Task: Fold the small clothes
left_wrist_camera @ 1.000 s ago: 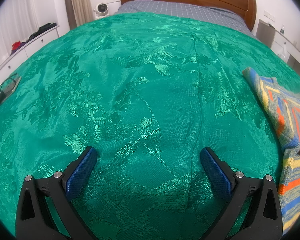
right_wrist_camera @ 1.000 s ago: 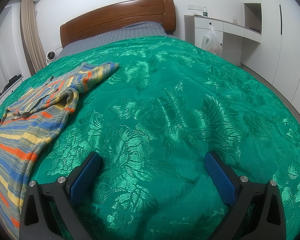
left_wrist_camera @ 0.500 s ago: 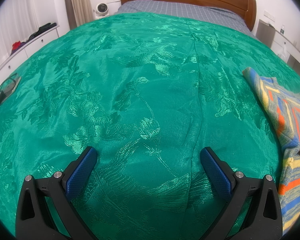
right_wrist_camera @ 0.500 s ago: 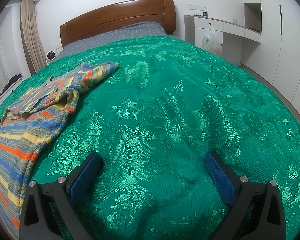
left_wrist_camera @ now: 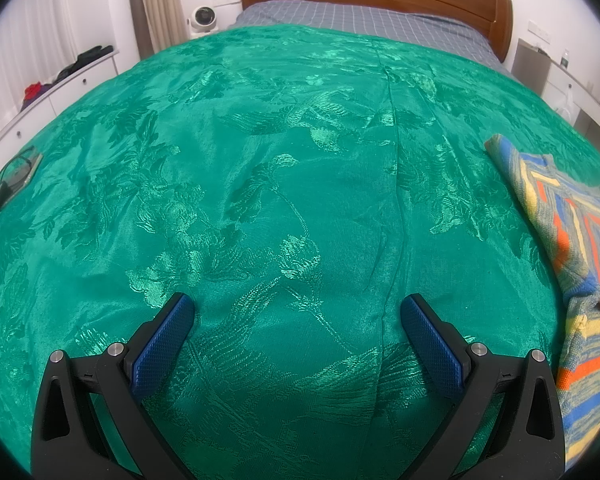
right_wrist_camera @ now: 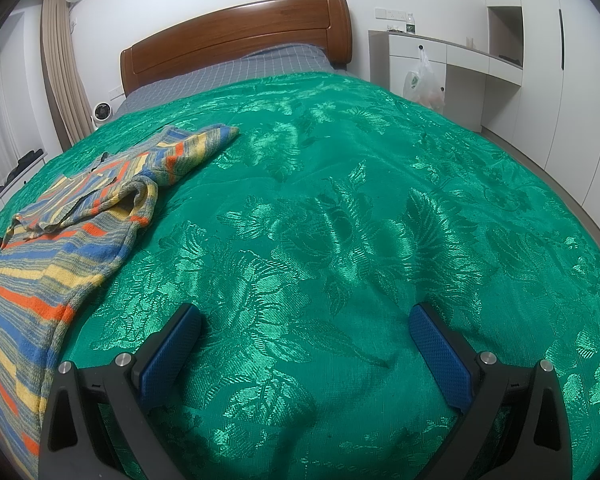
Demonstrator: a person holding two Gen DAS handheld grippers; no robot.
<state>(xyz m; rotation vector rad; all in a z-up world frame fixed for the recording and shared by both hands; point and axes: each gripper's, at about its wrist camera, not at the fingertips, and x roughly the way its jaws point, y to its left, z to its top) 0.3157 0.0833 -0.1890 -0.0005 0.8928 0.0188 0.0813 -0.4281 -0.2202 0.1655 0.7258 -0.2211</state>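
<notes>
A striped knit garment [right_wrist_camera: 72,216] in blue, orange, yellow and grey lies rumpled on the green bedspread [right_wrist_camera: 340,200], at the left of the right wrist view. It also shows at the right edge of the left wrist view [left_wrist_camera: 572,240]. My left gripper [left_wrist_camera: 296,312] is open and empty, low over bare bedspread, with the garment off to its right. My right gripper [right_wrist_camera: 304,320] is open and empty, low over the bedspread, with the garment's near edge just left of its left finger.
A wooden headboard [right_wrist_camera: 236,36] and grey checked sheet [left_wrist_camera: 360,24] are at the far end. White cabinets [right_wrist_camera: 540,60] with a hanging plastic bag [right_wrist_camera: 422,84] stand right. A drawer unit [left_wrist_camera: 40,96] and small fan [left_wrist_camera: 200,20] stand left. A dark object [left_wrist_camera: 16,172] lies at the bed's left edge.
</notes>
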